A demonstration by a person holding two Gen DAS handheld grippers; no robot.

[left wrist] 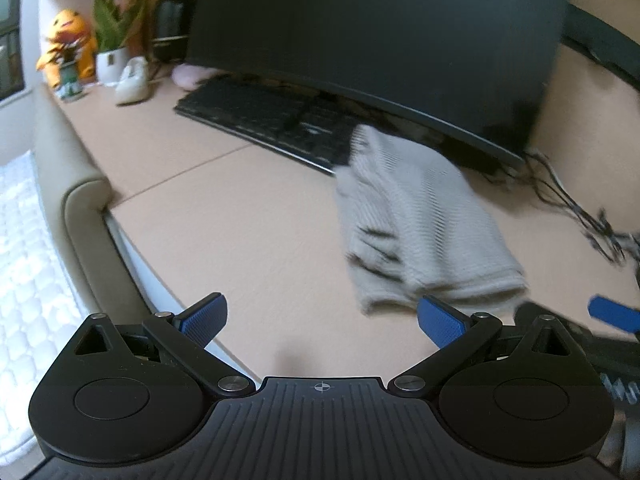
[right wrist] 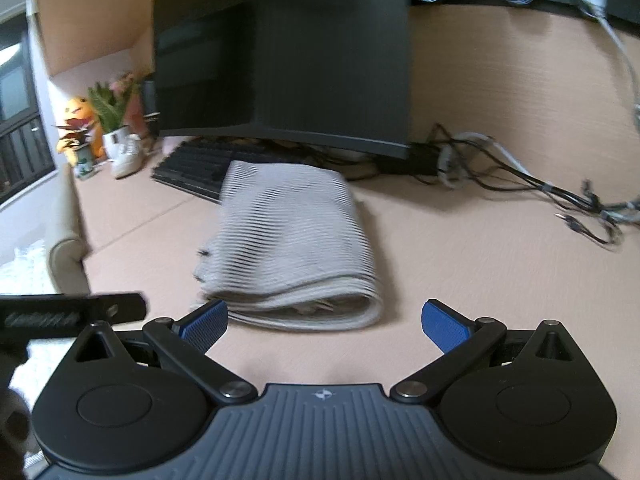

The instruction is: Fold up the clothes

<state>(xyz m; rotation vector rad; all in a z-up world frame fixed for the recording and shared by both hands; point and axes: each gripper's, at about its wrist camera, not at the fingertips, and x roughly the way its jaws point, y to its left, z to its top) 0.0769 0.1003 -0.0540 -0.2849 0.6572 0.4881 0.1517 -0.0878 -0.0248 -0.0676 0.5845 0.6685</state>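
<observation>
- A home desk corner, most likely a bedroom — views are blurred.
- Monitor (right wrist: 280,60), keyboard (left wrist: 264,120), tangled cables (right wrist: 520,176).
- Orange plush toy (left wrist: 66,52), potted plant (left wrist: 114,36) — personal clutter.

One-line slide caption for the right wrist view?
Open right gripper faces a folded beige knit garment on the desk, before the monitor.

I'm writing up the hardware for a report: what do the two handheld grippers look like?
Both look alike. The left gripper and right gripper each have a black ribbed body marked with a small white crosshair, two round black discs at the sides, and black link arms joined by silver pins. The fingers end in blue textured pads. No cables or sleeves show on them.
</observation>
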